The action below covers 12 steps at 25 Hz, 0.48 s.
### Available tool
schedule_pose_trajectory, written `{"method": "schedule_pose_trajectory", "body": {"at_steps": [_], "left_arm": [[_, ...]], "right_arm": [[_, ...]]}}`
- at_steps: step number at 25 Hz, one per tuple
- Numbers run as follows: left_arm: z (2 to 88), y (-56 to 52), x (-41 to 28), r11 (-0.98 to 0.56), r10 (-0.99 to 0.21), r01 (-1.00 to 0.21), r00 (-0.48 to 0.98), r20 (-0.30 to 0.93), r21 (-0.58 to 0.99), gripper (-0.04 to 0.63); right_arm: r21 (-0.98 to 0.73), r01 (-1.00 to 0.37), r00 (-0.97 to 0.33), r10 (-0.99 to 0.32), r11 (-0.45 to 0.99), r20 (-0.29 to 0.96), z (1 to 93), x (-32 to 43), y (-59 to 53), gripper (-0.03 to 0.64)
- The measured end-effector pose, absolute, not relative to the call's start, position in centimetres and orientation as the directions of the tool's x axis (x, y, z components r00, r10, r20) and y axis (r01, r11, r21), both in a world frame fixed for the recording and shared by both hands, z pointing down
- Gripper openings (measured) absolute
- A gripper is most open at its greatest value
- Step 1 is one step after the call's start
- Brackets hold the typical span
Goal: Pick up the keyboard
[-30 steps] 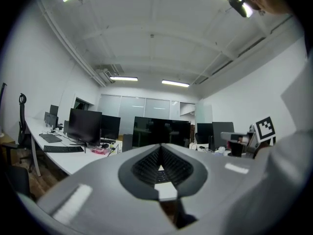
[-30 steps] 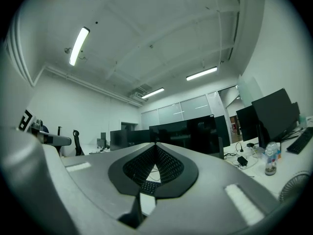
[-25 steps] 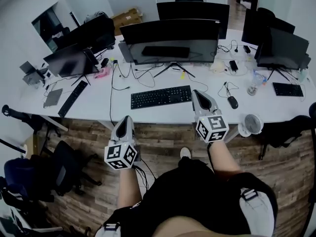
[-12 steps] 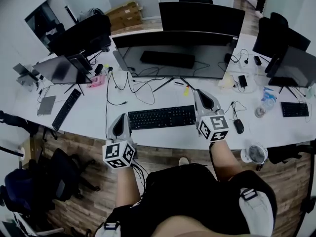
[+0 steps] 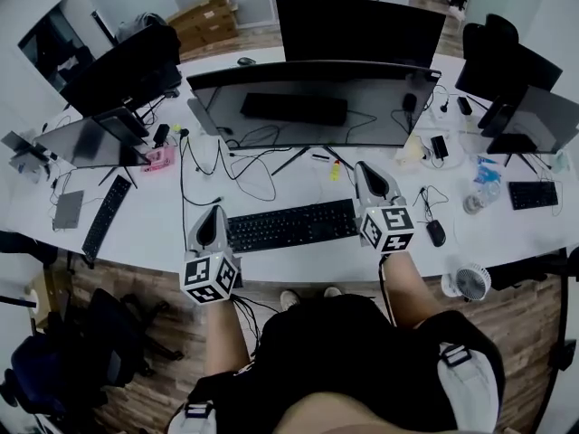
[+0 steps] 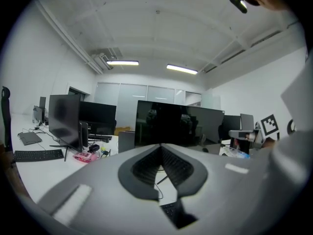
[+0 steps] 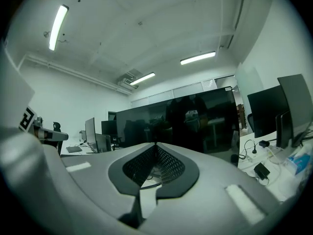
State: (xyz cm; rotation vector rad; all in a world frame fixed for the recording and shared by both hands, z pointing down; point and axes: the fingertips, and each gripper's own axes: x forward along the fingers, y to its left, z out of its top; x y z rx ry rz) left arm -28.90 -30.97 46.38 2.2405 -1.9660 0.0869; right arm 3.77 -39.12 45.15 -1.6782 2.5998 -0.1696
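A black keyboard (image 5: 289,225) lies near the front edge of the white desk (image 5: 154,242), in front of a wide dark monitor (image 5: 312,102). My left gripper (image 5: 213,213) hovers at the keyboard's left end, jaws shut and empty. My right gripper (image 5: 365,167) hangs over the keyboard's right end, also shut with nothing in it. In the left gripper view the jaws (image 6: 160,146) meet at the tip, and a corner of the keyboard (image 6: 171,210) shows below them. The right gripper view shows its jaws (image 7: 155,145) shut, facing the monitor (image 7: 186,121).
A black mouse (image 5: 436,232) lies right of the keyboard and a small white fan (image 5: 469,283) stands at the desk's edge. Cables (image 5: 226,174) run behind the keyboard. A second keyboard (image 5: 99,217) lies far left, another keyboard (image 5: 534,194) and a bottle (image 5: 479,193) far right.
The person has stepped up to the desk. Both grippers have travelled forward from over the floor to the two ends of the keyboard, jaws staying shut.
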Motion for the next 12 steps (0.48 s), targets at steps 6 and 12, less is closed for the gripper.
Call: {"method": "schedule_pose_trajectory", "body": {"at_steps": [6,12], "left_arm": [[51.3,-32.9,-31.4,-0.139,-0.944,-0.984,0.167,0.286,0.115,0.144],[58.2,-33.2,-34.9,-0.069,-0.885,-0.976,0.155,0.438,0.206,0.164]], "right_arm": [[-0.168,-0.897,-0.433,-0.887,0.408,0.161,50.1,3.7,-41.7,0.083],[-0.222,-0.899,-0.437,-0.811,0.378,0.388,58.3,5.1,-42.0,0.100]]}}
